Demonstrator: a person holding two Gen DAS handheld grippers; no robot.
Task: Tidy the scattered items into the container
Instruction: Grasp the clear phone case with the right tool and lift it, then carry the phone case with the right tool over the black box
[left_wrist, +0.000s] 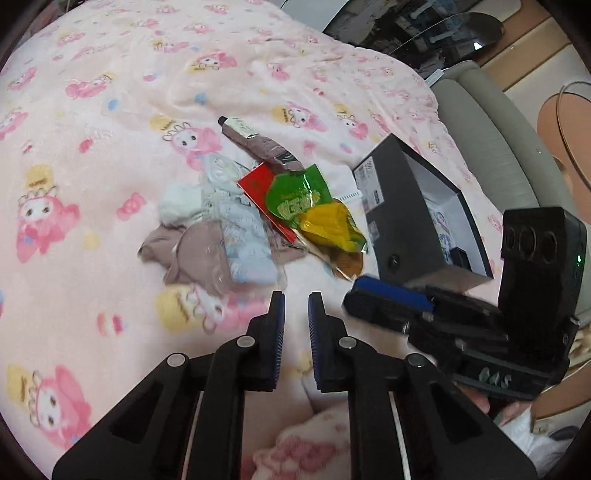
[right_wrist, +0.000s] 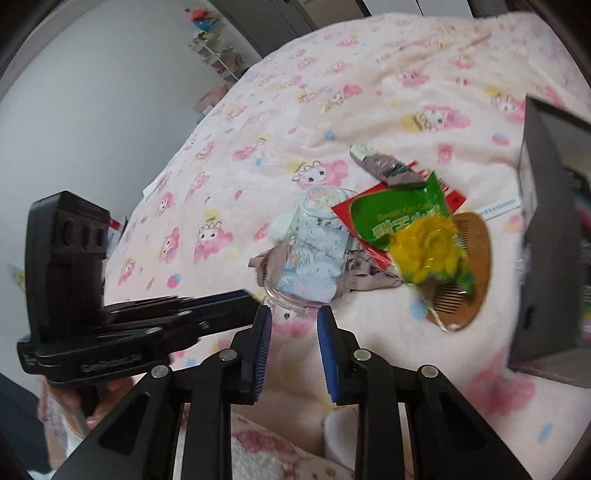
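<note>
Left wrist view: left claw (left_wrist: 296, 306) is spread and empty, hovering over the bed (left_wrist: 110, 122). The pile lies straight ahead and slightly left — socks in a clear pack (left_wrist: 236, 236), a green and yellow snack bag (left_wrist: 314, 214), and a brown tube (left_wrist: 255, 142) behind, its long axis running away up-left. The black box (left_wrist: 406, 221) sits open, ahead-right of the pile and just beside the snack bag. The right claw (left_wrist: 384, 299) enters from the right; from this view its gap cannot be read.

Right wrist view: right claw (right_wrist: 294, 317) is released and holds nothing. The sock pack (right_wrist: 314, 254) is dead ahead, nearest — long axis roughly in line with the fingers. Snack bag (right_wrist: 417, 236) and a wooden comb (right_wrist: 469, 288) lie ahead-right, the box (right_wrist: 543, 221) at far right. The right claw looks better placed for the box.
</note>
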